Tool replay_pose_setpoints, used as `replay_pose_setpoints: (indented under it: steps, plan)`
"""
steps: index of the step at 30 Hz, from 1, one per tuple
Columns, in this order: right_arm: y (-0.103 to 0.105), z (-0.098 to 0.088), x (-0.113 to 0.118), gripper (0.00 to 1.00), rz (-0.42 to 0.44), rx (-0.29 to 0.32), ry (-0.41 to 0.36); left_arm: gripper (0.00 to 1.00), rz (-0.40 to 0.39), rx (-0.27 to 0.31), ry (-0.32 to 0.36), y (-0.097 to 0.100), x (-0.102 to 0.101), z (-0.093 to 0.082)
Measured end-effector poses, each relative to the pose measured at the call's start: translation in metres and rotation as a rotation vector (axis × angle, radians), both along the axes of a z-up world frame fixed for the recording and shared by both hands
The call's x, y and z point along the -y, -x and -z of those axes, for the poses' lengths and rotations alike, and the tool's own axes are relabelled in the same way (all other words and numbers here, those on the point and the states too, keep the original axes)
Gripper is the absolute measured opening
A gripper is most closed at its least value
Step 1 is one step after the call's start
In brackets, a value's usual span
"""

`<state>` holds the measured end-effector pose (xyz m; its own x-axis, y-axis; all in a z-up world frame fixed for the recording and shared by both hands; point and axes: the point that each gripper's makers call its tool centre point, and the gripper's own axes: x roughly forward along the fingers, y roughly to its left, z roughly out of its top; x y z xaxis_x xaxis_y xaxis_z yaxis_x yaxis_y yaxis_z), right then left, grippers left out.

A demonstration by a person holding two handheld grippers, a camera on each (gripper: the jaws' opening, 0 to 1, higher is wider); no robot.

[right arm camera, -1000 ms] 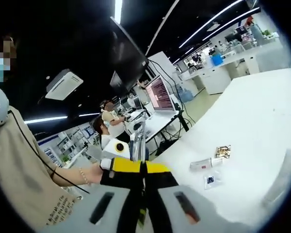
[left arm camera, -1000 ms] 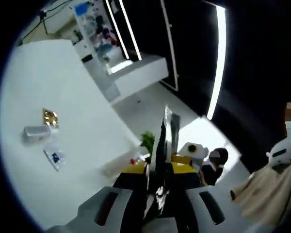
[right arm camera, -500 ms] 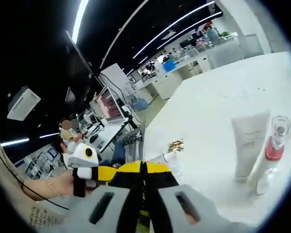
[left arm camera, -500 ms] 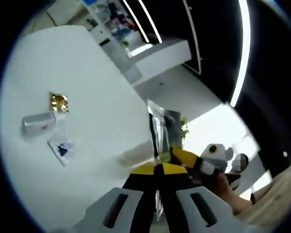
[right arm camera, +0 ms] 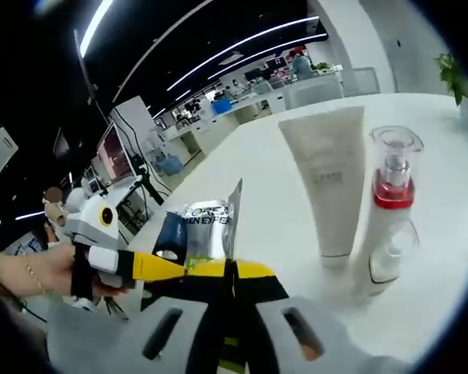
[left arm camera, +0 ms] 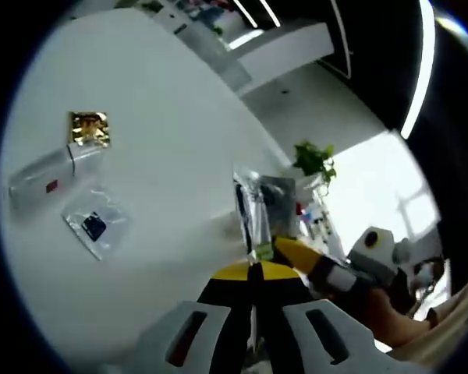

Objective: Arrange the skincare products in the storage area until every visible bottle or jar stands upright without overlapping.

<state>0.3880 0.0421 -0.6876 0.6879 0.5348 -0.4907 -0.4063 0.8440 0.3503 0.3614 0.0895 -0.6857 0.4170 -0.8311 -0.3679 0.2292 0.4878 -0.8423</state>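
Note:
A silver L'Oreal sachet [right arm camera: 209, 227] stands up from my right gripper [right arm camera: 231, 269], whose jaws are shut on its lower edge. The same sachet [left arm camera: 259, 209] rises from my left gripper [left arm camera: 254, 269], also shut on it. Each gripper's yellow tip meets the sachet from the side in the other's view: the left gripper [right arm camera: 136, 265] in a person's hand, and the right gripper [left arm camera: 308, 260]. A white tube [right arm camera: 327, 175] stands upright on the white table [right arm camera: 444, 148], beside an upright pump bottle [right arm camera: 390, 210] with a red collar and clear cap.
Lying flat on the table [left arm camera: 164, 117] to the left are a gold sachet [left arm camera: 89, 128], a small white tube [left arm camera: 39, 178] and a clear packet [left arm camera: 93, 226] with a dark blue patch. A green plant [left arm camera: 313, 158] and desks with monitors stand beyond the table's edge.
Both cameras have swung toward the table. In the right gripper view the tube and pump bottle now stand much closer. Both grippers stay shut on the sachet.

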Motion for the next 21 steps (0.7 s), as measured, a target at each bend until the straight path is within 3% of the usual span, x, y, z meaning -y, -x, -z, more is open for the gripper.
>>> replay_pose_setpoints:
  steps: [9, 21]
  plan:
    - [-0.009, 0.029, 0.008, 0.03, 0.011, 0.01, 0.124, 0.0, 0.03, -0.046, -0.057, -0.015, 0.007, 0.032]
    - [-0.019, 0.063, 0.024, 0.06, -0.041, 0.018, 0.322, 0.0, 0.056, -0.078, -0.119, -0.032, 0.012, 0.066]
